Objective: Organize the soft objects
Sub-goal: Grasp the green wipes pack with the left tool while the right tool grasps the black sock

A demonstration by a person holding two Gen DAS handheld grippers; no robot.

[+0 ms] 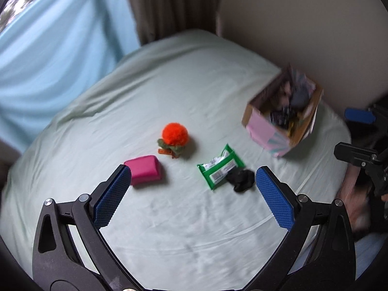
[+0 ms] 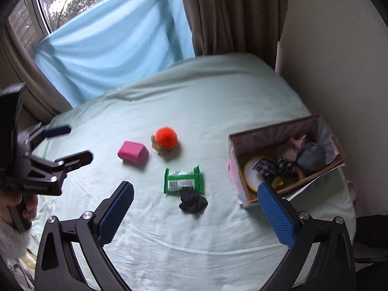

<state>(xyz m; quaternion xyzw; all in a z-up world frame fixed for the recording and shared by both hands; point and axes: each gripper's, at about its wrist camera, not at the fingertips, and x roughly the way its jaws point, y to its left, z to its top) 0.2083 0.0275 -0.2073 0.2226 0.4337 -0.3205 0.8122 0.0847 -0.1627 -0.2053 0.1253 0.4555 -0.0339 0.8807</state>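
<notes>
On the pale green bed sheet (image 1: 169, 97) lie an orange fluffy ball toy (image 1: 174, 134) (image 2: 166, 138), a pink soft block (image 1: 145, 173) (image 2: 133, 155), a green wipes packet (image 1: 219, 167) (image 2: 183, 180) and a black crumpled cloth (image 1: 241, 180) (image 2: 193, 202) touching the packet's near edge. An open cardboard box (image 1: 257, 111) (image 2: 249, 196) holds several soft items at the right. My left gripper (image 1: 192, 189) is open and empty above the sheet, near the block and cloth. My right gripper (image 2: 195, 208) is open and empty, with the black cloth between its fingers in view.
A blue cloth (image 2: 116, 41) covers the window behind the bed, with brown curtains (image 2: 230, 14) beside it. A beige wall (image 2: 327, 48) borders the bed on the right, close behind the box. The left gripper also shows in the right wrist view (image 2: 68, 143).
</notes>
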